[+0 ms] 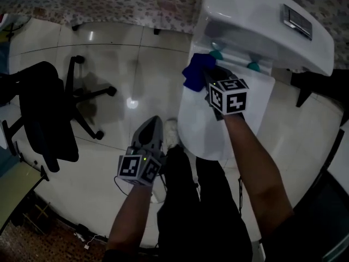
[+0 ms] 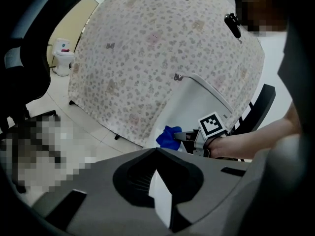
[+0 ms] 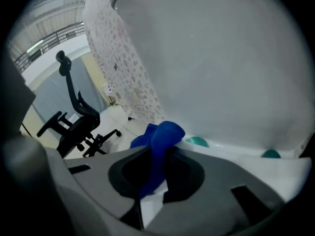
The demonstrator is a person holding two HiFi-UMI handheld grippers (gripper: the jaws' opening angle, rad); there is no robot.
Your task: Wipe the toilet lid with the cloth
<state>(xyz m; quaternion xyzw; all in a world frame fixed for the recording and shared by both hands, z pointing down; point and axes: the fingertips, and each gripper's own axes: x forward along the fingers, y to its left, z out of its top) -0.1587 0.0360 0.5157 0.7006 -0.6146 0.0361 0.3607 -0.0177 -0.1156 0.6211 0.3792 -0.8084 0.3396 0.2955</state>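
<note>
A white toilet lid (image 1: 218, 127) lies closed below the white tank (image 1: 256, 21), with two teal hinge caps (image 1: 217, 54) at its back edge. My right gripper (image 1: 210, 76) is shut on a blue cloth (image 1: 197, 71), pressed at the lid's back left corner. The right gripper view shows the blue cloth (image 3: 158, 146) bunched between the jaws, right in front of the tank (image 3: 221, 63). Over the tiled floor left of the toilet hangs my left gripper (image 1: 150, 125), jaws closed on nothing. From its view the right gripper (image 2: 189, 136) and the cloth (image 2: 169, 137) are seen at a distance.
A black office chair (image 1: 49, 111) stands on the floor at the left. A floral fabric cover (image 1: 109, 4) runs along the back. The person's dark legs and a shoe (image 1: 172, 132) are beside the toilet bowl. A chrome flush button (image 1: 297, 19) is on the tank.
</note>
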